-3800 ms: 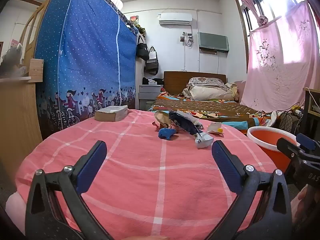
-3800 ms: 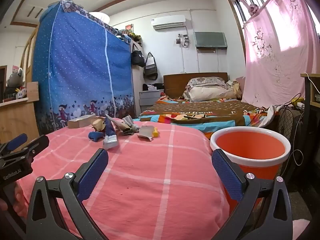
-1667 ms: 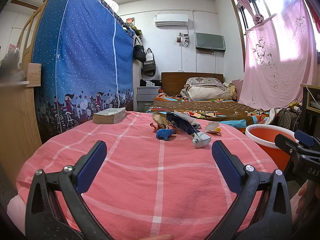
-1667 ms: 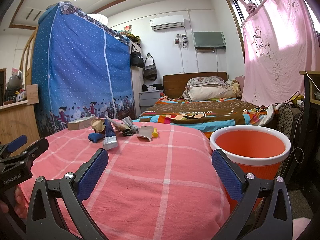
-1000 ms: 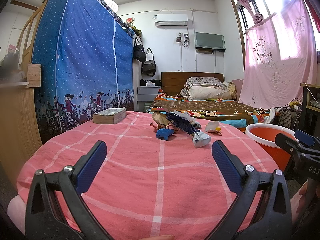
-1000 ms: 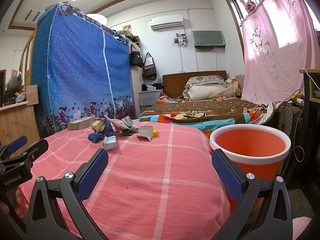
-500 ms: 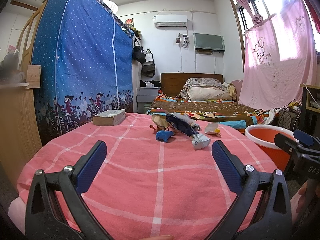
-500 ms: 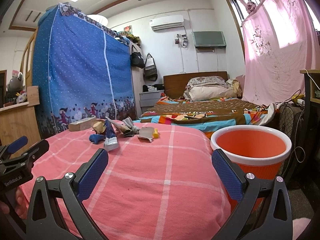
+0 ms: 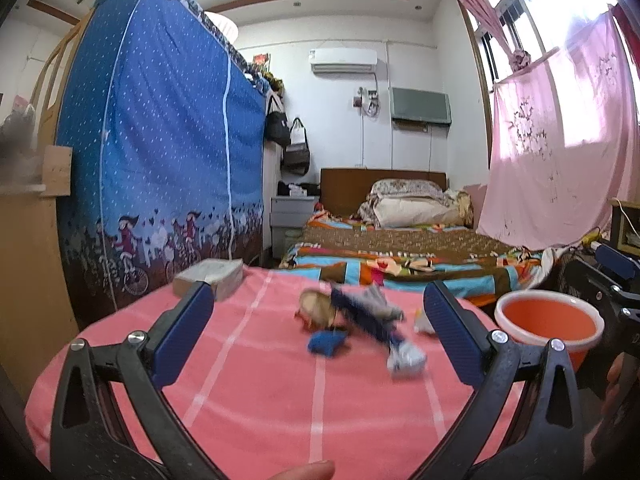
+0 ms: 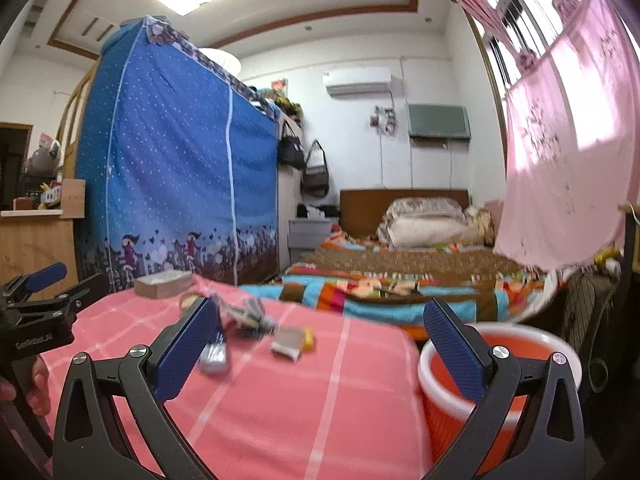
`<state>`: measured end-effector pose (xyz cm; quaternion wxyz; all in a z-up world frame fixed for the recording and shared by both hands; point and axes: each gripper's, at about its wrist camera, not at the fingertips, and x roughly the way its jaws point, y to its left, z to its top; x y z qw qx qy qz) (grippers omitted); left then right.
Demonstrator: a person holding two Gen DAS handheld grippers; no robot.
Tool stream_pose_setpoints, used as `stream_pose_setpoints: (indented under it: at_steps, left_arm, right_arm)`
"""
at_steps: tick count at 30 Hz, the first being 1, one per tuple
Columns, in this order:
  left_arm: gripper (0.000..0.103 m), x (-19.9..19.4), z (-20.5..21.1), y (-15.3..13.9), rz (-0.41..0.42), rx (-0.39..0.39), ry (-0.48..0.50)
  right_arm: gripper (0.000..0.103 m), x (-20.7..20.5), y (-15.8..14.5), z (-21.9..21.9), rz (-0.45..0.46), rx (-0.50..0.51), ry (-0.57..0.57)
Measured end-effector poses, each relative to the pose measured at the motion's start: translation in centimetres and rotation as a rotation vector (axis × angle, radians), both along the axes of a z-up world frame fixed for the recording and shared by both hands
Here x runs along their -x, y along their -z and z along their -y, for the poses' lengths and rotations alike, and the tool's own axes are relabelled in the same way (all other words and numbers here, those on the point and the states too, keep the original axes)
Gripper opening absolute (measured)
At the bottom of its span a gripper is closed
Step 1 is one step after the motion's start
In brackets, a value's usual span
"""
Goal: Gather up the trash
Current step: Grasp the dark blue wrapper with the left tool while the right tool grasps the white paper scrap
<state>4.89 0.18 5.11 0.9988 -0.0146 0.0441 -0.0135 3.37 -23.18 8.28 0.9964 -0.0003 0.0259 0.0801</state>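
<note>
A small heap of trash lies on the pink checked table cover (image 9: 256, 384): a dark blue wrapper (image 9: 368, 320), a blue scrap (image 9: 326, 343), a brownish crumpled piece (image 9: 314, 310) and a pale packet with a yellow bit (image 10: 290, 342). The orange bucket (image 9: 548, 326) stands at the table's right edge, also low right in the right wrist view as the bucket (image 10: 532, 344). My left gripper (image 9: 318, 334) is open, nothing between its fingers, short of the heap. My right gripper (image 10: 316, 346) is open and holds nothing, nearer the bucket. Both views are motion-blurred.
A flat box (image 9: 210, 276) rests at the table's far left. A tall blue fabric wardrobe (image 9: 160, 168) stands behind on the left, a wooden shelf (image 9: 28, 248) beside it. A bed (image 9: 400, 236) and pink curtain (image 9: 560, 160) fill the back right.
Both grippers have risen and moved forward toward the trash heap, so the table and the bucket sit lower in view. Both stay open. The trash has not moved.
</note>
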Motion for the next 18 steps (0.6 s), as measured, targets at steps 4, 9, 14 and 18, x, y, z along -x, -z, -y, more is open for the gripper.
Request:
stream_pose_setpoints:
  at_steps: [4,9,14,18]
  left_arm:
    - [0.103,-2.0,0.5,-1.1,0.052,-0.012,0.001]
    - [0.103,-3.9,1.0,-1.6,0.095,-0.029,0.008]
    - [0.103,-6.1,0.6,-0.5,-0.006,0.011,0.057]
    - [0.103,-7.8,1.0,0.8,-0.130,0.035,0.098]
  right_arm:
    - [0.103,-1.9,-1.1,0.1,0.050,0.013,-0.006]
    - [0.103,-5.1,-1.7,-0.4,0.092,0.036,-0.018]
    - [0.103,-7.4,-0.4,0.0,0.051,0.039,-0.028]
    - [0.103,-9.2,0.9,0.8,-0.038,-0.009,-0.032]
